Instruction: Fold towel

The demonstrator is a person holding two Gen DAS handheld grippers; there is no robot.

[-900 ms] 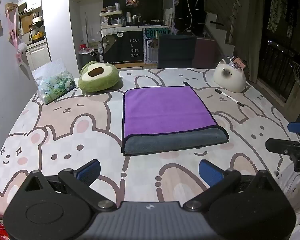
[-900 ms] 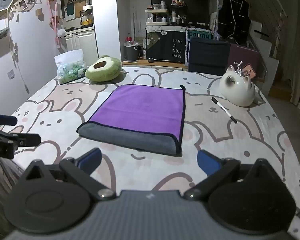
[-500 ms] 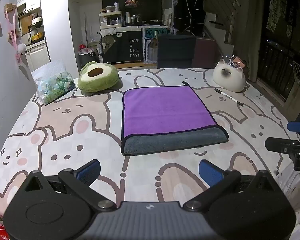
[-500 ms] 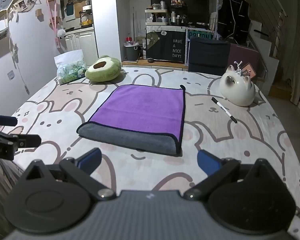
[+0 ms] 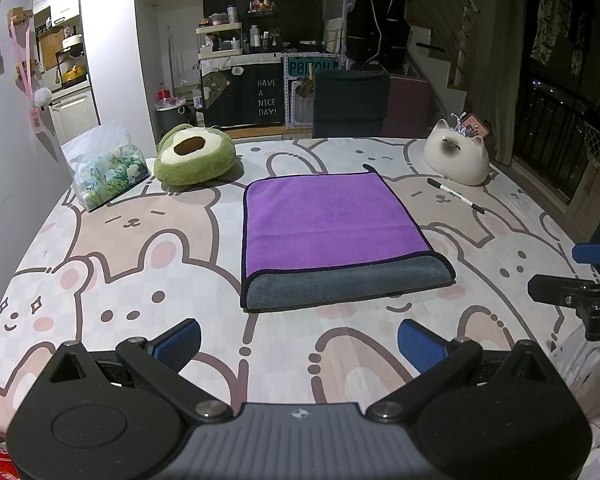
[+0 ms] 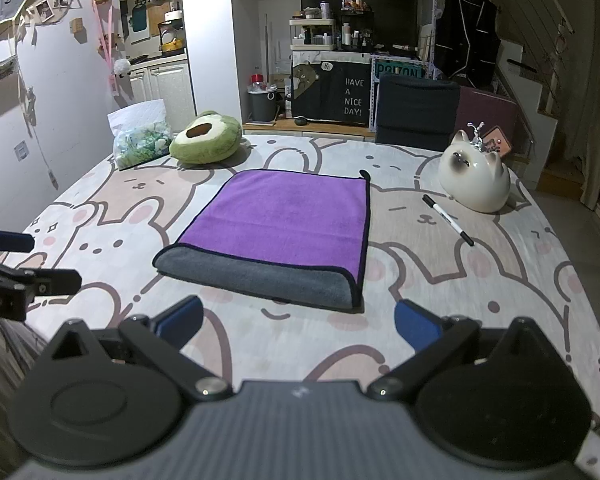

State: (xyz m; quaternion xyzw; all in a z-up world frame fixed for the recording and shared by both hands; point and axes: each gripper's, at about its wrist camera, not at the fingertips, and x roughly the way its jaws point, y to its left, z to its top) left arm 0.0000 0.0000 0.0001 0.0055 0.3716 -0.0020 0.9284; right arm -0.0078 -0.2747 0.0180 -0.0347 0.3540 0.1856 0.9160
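A purple towel point(image 5: 328, 220) with a grey underside lies flat in the middle of the table, its near edge showing a grey band point(image 5: 348, 284). It also shows in the right wrist view point(image 6: 284, 220). My left gripper point(image 5: 299, 344) is open and empty, held back near the table's front edge, short of the towel. My right gripper point(image 6: 298, 324) is open and empty, also just short of the towel's near edge. Each gripper shows at the side of the other's view, the right point(image 5: 580, 288) and the left point(image 6: 20, 272).
The table has a bunny-print cloth point(image 5: 140, 248). An avocado plush point(image 5: 194, 156) and a tissue pack point(image 5: 108, 172) sit at the far left. A white cat figurine point(image 5: 458, 156) and a black-capped pen point(image 5: 456, 196) lie at the far right. A dark chair point(image 5: 350, 104) stands behind.
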